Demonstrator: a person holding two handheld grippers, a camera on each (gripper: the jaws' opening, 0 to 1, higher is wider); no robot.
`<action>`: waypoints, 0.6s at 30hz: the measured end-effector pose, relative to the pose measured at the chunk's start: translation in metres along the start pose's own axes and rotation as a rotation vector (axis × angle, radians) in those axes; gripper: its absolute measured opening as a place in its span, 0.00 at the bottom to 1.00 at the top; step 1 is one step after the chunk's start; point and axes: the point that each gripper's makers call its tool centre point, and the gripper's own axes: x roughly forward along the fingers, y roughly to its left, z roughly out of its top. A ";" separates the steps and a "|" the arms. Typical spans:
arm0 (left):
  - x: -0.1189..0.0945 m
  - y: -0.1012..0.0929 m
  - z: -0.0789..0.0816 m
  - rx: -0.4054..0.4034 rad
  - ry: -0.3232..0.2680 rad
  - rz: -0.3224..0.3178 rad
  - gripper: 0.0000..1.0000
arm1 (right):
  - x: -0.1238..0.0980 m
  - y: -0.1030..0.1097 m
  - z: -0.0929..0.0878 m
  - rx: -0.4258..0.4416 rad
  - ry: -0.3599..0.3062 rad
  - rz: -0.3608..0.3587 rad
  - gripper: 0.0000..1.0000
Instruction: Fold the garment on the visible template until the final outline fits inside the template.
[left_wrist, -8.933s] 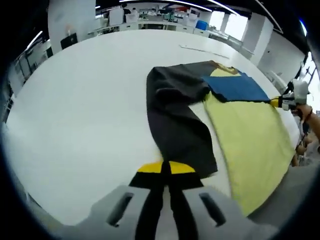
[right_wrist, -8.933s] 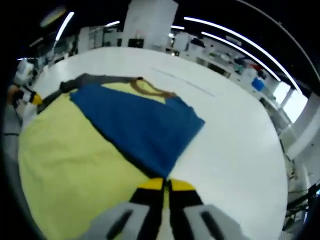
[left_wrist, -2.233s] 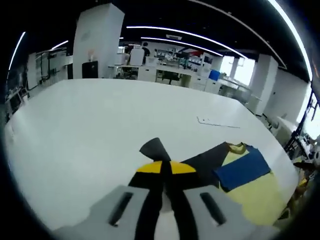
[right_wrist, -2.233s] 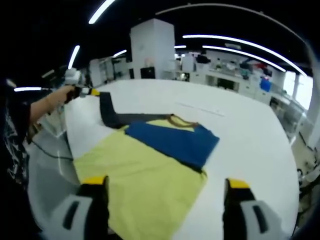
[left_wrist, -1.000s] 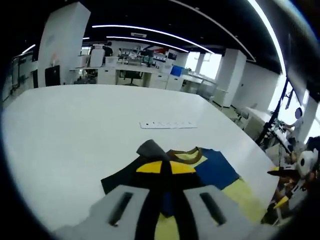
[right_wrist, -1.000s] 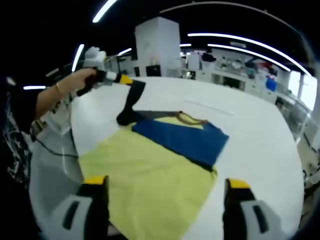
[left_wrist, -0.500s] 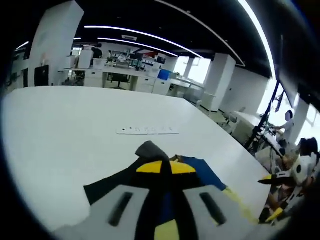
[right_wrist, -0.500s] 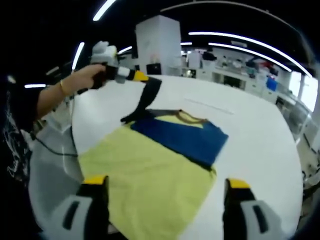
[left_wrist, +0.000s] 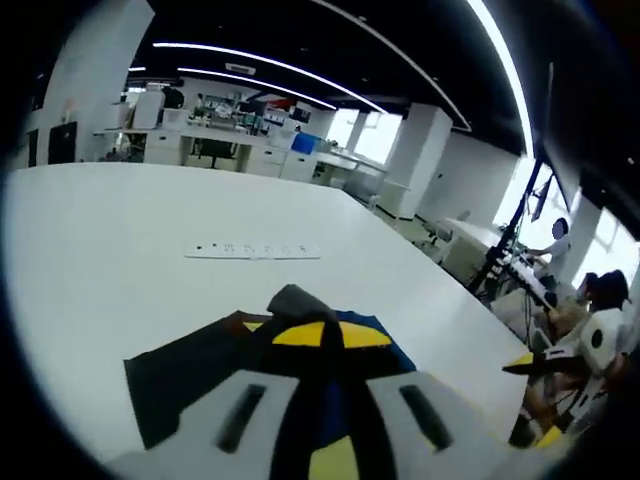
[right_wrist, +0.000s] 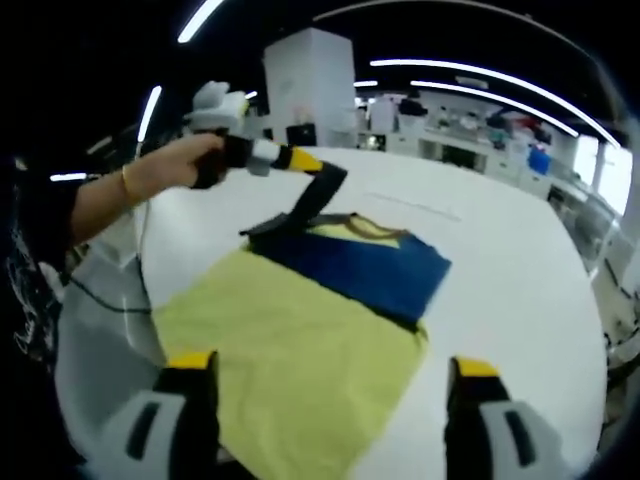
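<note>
The left gripper view rides low and close over the garment (left_wrist: 190, 375), facing along its jaws across the white tabletop (left_wrist: 120, 220) toward the far office. The right gripper view sits higher and farther back, looking down the tabletop's length. Both share the garment's collar end, and the right gripper view takes in the left gripper (right_wrist: 318, 166).

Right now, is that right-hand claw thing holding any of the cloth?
No, the right gripper stands wide open above the yellow cloth, its jaws apart and holding nothing.
</note>
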 end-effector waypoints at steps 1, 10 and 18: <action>0.002 -0.004 -0.001 0.002 0.002 -0.013 0.00 | 0.000 0.000 -0.001 0.003 0.000 -0.001 0.95; 0.024 -0.032 -0.019 0.021 0.018 -0.094 0.00 | 0.002 -0.003 -0.008 0.023 0.011 -0.002 0.94; 0.031 -0.058 -0.041 0.047 0.053 -0.164 0.00 | 0.002 -0.007 -0.013 0.036 0.020 -0.006 0.94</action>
